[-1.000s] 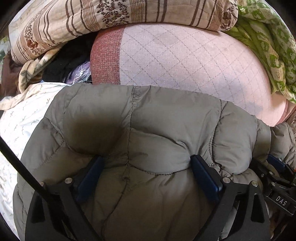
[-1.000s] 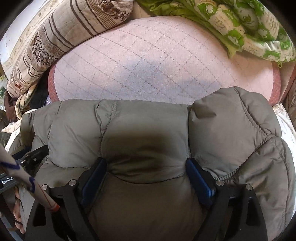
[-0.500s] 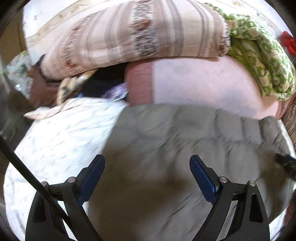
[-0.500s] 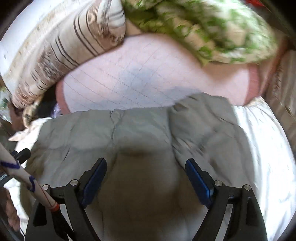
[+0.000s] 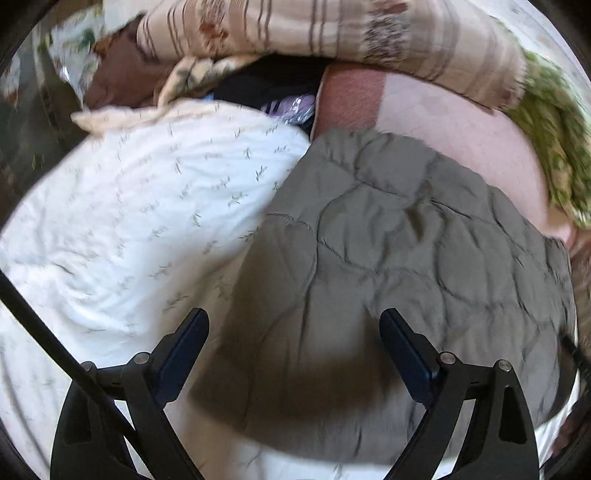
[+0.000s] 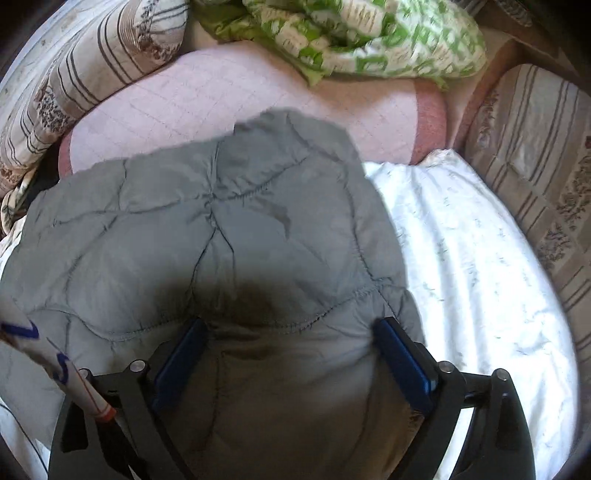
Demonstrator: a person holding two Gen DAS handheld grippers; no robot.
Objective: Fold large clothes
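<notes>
Both claws are spread wide, gripping nothing: the left claw [image 5: 293,354] and right claw [image 6: 291,354] hover over the jacket [image 6: 207,236], which lies folded into a compact block on the white quilt [image 5: 140,206]. Folding looks nearly finished; perhaps tidying remains.

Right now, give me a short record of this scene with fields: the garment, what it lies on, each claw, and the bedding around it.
garment: grey quilted puffer jacket, spread fairly flat
surface: white sprigged quilt, with a pink quilted mattress pad beyond
left claw: open, over the jacket's edge, gripping nothing
right claw: open, jacket fabric lying between its fingers
bedding behind: striped beige duvet, green patterned quilt
</notes>
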